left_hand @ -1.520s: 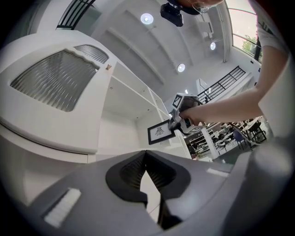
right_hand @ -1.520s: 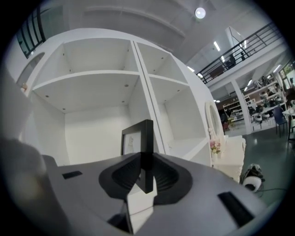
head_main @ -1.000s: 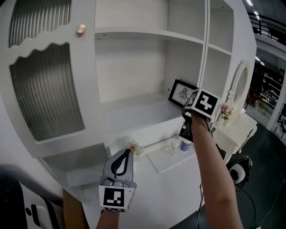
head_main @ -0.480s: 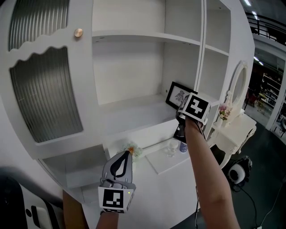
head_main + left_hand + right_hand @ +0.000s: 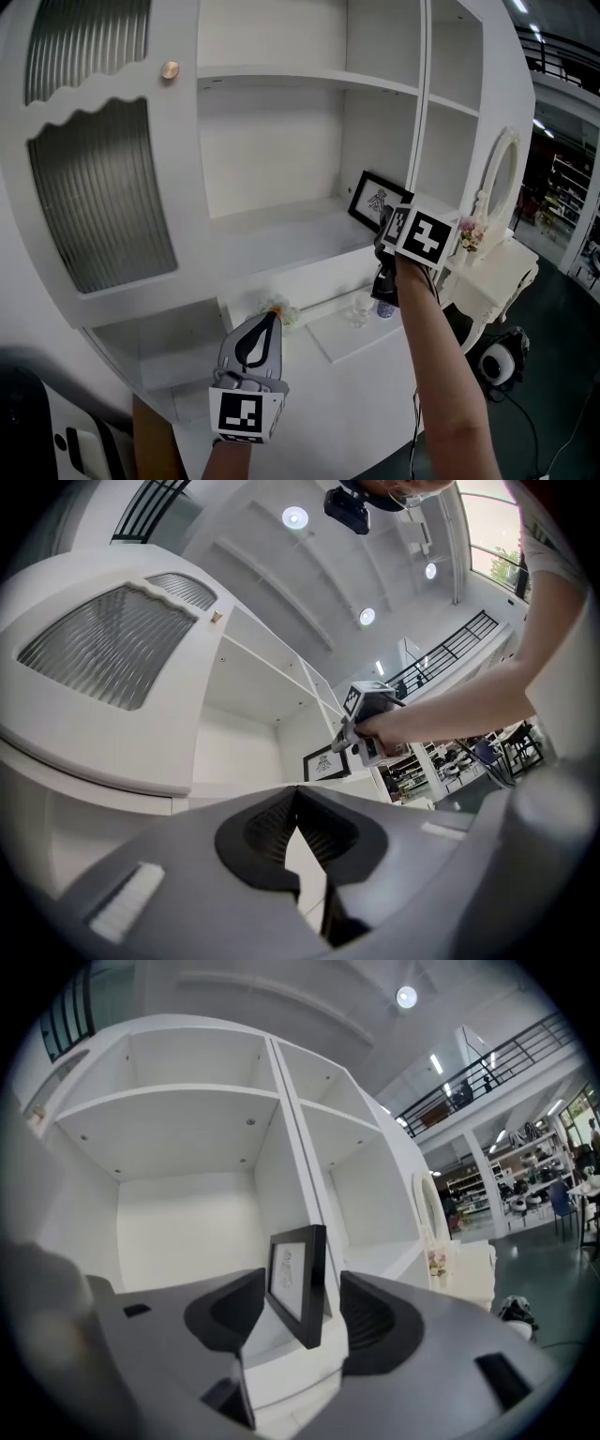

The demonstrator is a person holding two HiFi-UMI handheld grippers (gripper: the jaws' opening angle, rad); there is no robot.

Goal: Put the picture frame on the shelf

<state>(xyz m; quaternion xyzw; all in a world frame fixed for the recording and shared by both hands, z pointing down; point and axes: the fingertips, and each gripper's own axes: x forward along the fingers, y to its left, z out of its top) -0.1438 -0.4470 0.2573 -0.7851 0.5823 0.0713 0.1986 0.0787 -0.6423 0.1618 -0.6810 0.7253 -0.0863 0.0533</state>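
The picture frame is standing on its lower edge on the white shelf, at the right end of the wide compartment and close to the upright divider. Its black border and pale printed face are turning out toward the front and left of the cabinet. In the right gripper view the picture frame is showing almost edge-on, with its thin side toward the camera and its face angling left. In the head view it is looking a little wider than tall, though the right claw is covering its near corner, so its long axis is not certain.

The right claw is opening: its jaws are standing on either side of the frame, with a gap showing on each side and neither pad pressing on it. The frame is bearing on the shelf by itself.

The left claw is hanging low in front of the cabinet, well apart from the frame and pointing up toward the shelf. In the left gripper view the left claw is showing clenched, tips together and gripping nothing.
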